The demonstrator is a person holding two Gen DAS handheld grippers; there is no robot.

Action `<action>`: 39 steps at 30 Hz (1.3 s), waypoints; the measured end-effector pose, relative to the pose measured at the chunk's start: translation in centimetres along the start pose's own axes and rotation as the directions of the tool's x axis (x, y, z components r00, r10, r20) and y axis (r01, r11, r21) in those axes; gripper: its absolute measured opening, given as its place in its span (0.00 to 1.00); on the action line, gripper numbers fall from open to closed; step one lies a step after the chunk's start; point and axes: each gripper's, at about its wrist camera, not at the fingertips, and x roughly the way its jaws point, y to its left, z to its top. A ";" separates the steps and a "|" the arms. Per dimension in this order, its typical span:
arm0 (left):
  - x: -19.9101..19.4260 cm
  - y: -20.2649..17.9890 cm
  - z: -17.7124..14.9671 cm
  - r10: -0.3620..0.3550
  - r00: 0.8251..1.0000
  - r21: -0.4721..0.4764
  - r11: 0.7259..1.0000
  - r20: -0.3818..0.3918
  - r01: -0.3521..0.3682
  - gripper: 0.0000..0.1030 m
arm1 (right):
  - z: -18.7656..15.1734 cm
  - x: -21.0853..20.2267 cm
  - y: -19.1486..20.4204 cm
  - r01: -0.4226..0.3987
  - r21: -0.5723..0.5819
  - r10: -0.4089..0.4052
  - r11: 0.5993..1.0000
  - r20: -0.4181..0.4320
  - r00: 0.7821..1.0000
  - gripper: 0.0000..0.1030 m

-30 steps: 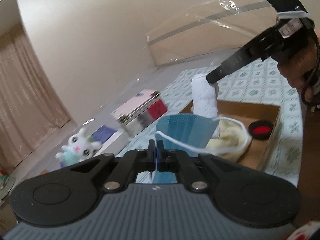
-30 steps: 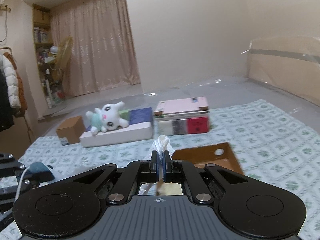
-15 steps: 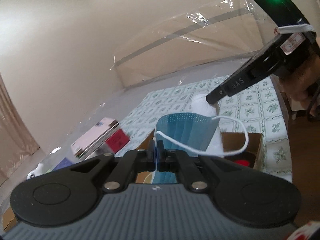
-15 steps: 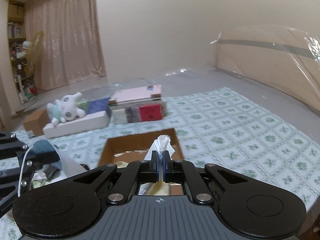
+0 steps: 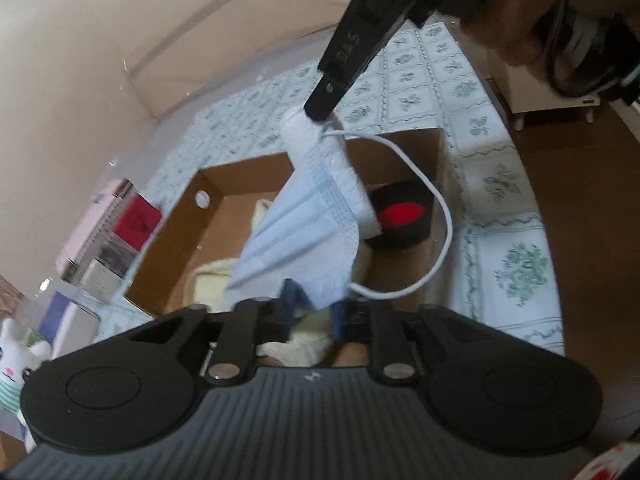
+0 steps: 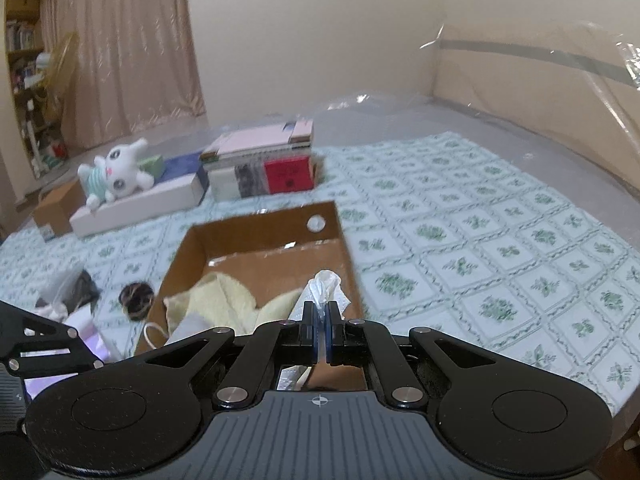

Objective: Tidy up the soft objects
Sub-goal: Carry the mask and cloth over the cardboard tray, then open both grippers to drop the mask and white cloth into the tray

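Both hand-held grippers above cardboard box (image 6: 264,236)

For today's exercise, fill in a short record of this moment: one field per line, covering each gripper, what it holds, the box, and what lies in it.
left gripper: open, blue face mask just above it
right gripper: shut on white tissue roll
cardboard box: open-topped, on the patterned cloth
in box: yellow towel, black-and-red object
mask position: over the box
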 end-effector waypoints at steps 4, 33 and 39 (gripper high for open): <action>-0.9 0.3 -0.5 -0.015 1.000 -0.044 0.999 0.010 0.016 0.36 | -0.6 1.4 0.1 -0.005 -0.006 0.005 1.000 -0.030 1.000 0.03; -0.7 1.0 -1.2 0.065 0.997 -0.023 0.998 -0.029 -0.066 0.34 | -0.5 -0.8 4.7 -0.126 -0.136 0.113 0.983 -0.100 0.989 0.03; -2.3 2.2 -2.2 0.086 0.996 -0.099 0.991 -0.021 -0.088 0.34 | -3.4 3.5 5.0 -0.086 -0.204 0.040 0.975 -0.219 0.975 0.03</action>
